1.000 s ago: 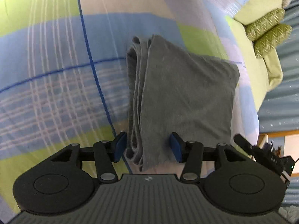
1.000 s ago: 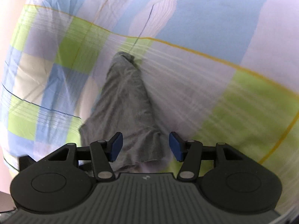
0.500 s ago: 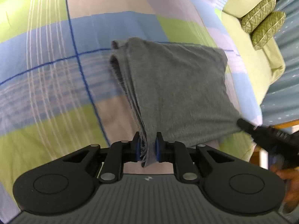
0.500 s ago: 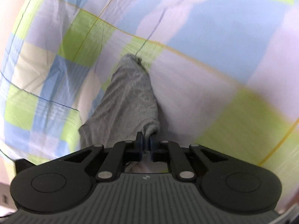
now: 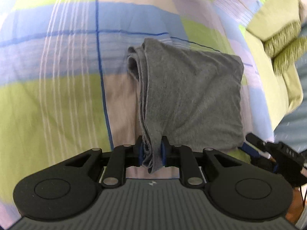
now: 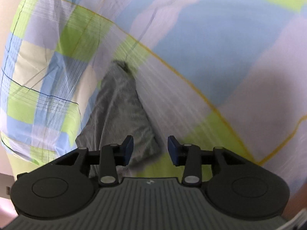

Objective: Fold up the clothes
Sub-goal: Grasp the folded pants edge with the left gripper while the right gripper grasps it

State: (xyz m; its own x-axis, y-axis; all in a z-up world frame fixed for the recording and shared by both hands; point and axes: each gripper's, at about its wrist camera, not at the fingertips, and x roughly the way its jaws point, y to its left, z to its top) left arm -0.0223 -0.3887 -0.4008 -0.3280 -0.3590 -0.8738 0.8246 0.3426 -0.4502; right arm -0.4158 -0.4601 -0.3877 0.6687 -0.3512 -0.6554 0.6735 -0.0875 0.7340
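A grey garment [image 5: 191, 95], folded into a thick rectangle, lies on the checked bedsheet [image 5: 57, 95]. My left gripper [image 5: 152, 151] holds the near end of its layered left edge, and the bunched cloth fills the gap between the blue pads while the jaws are opening slightly. In the right wrist view the same garment [image 6: 119, 111] runs away from me as a narrow strip. My right gripper [image 6: 150, 149] is over its near corner with jaws opening. The cloth lies by the left pad, unpinched. In the left wrist view its black fingers [image 5: 257, 142] show at the garment's right corner.
The sheet [image 6: 211, 38] has blue, green and lilac squares with thin yellow and blue lines. Green patterned pillows [image 5: 284, 48] and a plain green cushion [image 5: 268, 15] lie at the far right. The bed's left edge [image 6: 7, 115] drops off beside a pale wall.
The left gripper closed on the garment's edge and pulled it along, keeping hold. The right gripper shut on the near corner half a second ago and has now opened off it.
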